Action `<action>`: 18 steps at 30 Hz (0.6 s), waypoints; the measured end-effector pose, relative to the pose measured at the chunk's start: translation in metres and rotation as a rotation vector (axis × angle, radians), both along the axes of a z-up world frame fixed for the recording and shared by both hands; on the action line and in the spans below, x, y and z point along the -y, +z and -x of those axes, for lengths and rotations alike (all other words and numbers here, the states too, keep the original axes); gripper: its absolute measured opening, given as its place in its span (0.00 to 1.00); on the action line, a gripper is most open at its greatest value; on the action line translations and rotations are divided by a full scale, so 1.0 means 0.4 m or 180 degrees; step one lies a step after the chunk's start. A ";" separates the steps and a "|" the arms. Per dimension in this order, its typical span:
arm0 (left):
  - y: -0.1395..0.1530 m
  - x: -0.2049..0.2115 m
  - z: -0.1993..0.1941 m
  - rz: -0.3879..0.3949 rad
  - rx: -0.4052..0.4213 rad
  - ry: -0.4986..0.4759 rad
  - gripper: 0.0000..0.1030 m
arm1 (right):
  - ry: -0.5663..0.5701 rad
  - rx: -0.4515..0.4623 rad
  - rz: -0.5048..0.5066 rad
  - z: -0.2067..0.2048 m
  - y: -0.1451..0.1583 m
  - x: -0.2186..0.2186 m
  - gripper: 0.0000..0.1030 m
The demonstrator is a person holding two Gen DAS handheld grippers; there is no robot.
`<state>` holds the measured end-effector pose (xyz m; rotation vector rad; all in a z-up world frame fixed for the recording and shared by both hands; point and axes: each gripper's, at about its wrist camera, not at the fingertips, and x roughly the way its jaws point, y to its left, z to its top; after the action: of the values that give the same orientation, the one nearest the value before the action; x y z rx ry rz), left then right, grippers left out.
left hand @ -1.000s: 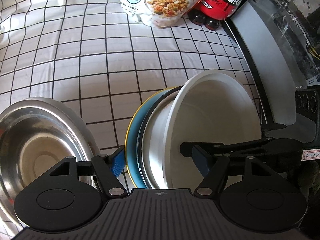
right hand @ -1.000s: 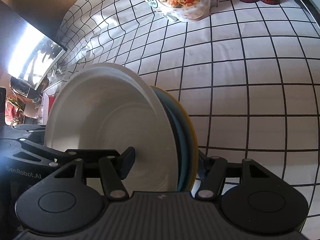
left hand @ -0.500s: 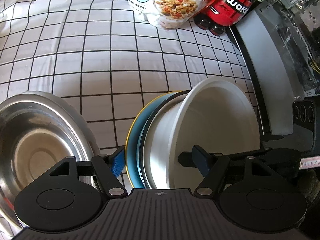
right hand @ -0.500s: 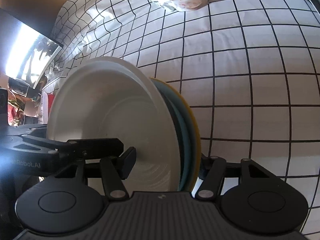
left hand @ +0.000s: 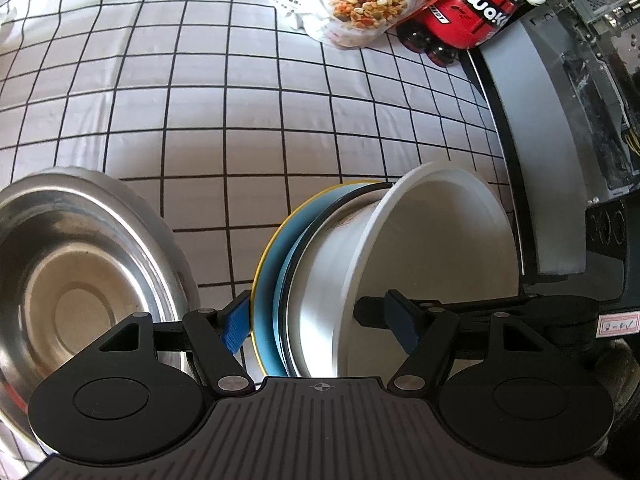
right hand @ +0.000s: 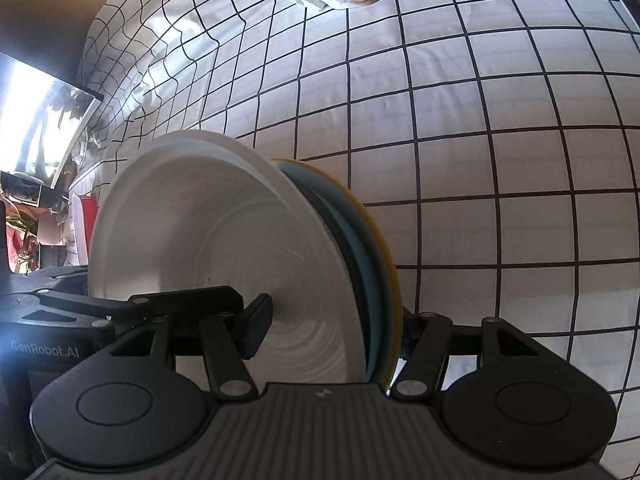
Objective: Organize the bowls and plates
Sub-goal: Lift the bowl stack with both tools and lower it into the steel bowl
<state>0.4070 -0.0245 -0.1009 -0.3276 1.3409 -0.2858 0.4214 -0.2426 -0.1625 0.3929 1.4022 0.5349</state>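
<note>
Black-grid white cloth over the tabletop (left hand: 248, 120), granola bag (left hand: 352, 4) at the back. I've got both claws clamped on one on-edge stack so nothing slides apart: left claw (left hand: 320, 322) and right claw (right hand: 332, 328) each pinch white bowl (left hand: 440, 248) against blue plate (left hand: 266, 300) and yellow plate (right hand: 386, 248). Steel bowl (left hand: 80, 280) sits loose just left.

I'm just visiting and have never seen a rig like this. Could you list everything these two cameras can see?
white bowl: one, white, tipped on edge, between both grippers' fingers
blue plate: one, blue with yellow rim, stacked against the bowl's underside
dark dish: one, black rim only, sandwiched between bowl and plate
steel bowl: one, silver, on the cloth beside the stack
cereal bag: one, white and red, far end of the cloth
red bottles: two or so, red label, beside the bag
checked cloth: one, white with black grid, under everything
left gripper: one, black with blue pads, clamping the stack
right gripper: one, black, clamping the same stack
</note>
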 end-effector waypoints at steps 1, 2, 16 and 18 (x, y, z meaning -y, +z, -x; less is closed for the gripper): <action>0.002 0.001 0.002 -0.0001 -0.0001 0.0001 0.72 | 0.0002 -0.0001 0.0002 0.001 0.003 0.000 0.59; 0.005 0.002 0.003 -0.0003 0.0003 -0.0002 0.72 | 0.0007 -0.0004 0.0000 0.001 0.005 0.001 0.59; 0.100 -0.043 0.031 0.0067 0.0046 0.0049 0.72 | 0.0020 0.0055 0.0049 0.013 0.113 -0.038 0.59; 0.120 -0.068 0.037 0.0101 0.0047 0.0056 0.72 | 0.0014 0.0082 0.0062 0.021 0.139 -0.055 0.59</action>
<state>0.3923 0.0025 -0.0531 -0.3630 1.3193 -0.2946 0.4132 -0.2207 -0.1068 0.3663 1.3826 0.5278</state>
